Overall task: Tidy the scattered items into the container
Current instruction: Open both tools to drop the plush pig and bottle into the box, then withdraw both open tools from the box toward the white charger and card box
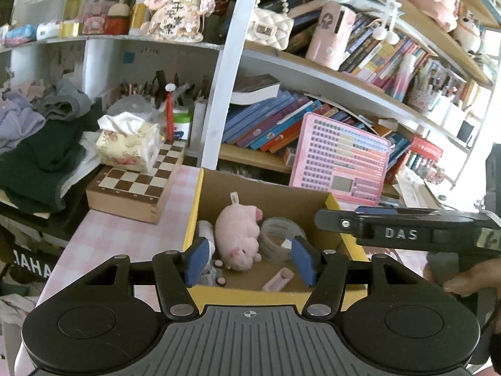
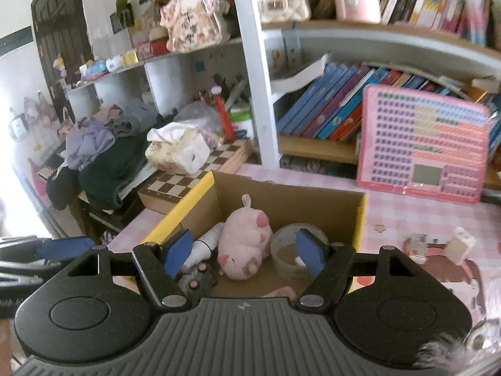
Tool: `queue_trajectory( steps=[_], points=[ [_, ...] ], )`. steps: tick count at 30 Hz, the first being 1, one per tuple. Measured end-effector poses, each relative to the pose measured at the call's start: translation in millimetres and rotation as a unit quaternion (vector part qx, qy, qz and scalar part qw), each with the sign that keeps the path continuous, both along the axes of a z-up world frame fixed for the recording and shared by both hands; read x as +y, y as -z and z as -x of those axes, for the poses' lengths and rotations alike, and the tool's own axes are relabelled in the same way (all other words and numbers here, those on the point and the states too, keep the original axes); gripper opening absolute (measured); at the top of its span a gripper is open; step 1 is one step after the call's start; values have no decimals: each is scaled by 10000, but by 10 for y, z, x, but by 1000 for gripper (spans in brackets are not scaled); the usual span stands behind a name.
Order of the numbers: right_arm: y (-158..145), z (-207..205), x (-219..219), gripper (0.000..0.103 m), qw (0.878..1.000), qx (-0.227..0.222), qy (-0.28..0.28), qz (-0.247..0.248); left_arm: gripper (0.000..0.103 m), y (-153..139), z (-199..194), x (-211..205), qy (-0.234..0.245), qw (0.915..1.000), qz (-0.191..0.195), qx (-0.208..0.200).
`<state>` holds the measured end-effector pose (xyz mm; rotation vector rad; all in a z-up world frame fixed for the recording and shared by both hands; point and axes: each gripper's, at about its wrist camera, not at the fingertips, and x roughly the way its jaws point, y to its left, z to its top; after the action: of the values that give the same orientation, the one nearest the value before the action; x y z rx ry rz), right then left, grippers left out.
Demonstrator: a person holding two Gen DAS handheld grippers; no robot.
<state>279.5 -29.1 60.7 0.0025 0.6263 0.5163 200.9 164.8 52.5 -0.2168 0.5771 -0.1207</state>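
Both the left gripper (image 1: 249,258) and the right gripper (image 2: 242,252) had wide, empty fingers before the yellow-edged cardboard box (image 2: 361,219), so the next move called for fetching the small white rectangular item (image 2: 459,244) right of the right fingers on the pink-checked tabletop (image 2: 407,216).

Box (image 2: 281,194) is matt brown cardboard; inside it, a fuzzy cloth pig (image 2: 244,244) beside a glossy clear plastic tape roll (image 2: 281,250).

What we cannot see well

At six o'clock in the cardboard box (image 2: 313,200), the gripper body hides most of a pink flat item (image 2: 281,293); at three o'clock, the small white object (image 2: 458,246) is too blurred to identify.
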Motion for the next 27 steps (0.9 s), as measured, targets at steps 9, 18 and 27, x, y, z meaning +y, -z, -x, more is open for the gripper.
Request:
queue_trajectory(
  steps=[9,18,27],
  points=[
    [-22,715,-268,74,9985,-325,409,192,70,62,487,-113,31,9999,-128,17],
    [290,1404,-392,77,9963,-209,739,381,75,299,940,-261,179,9990,-246,330],
    [605,1825,-458,78,9920,288,1101,541,76,567,1232,-438,426,9948,-634,678]
  ],
)
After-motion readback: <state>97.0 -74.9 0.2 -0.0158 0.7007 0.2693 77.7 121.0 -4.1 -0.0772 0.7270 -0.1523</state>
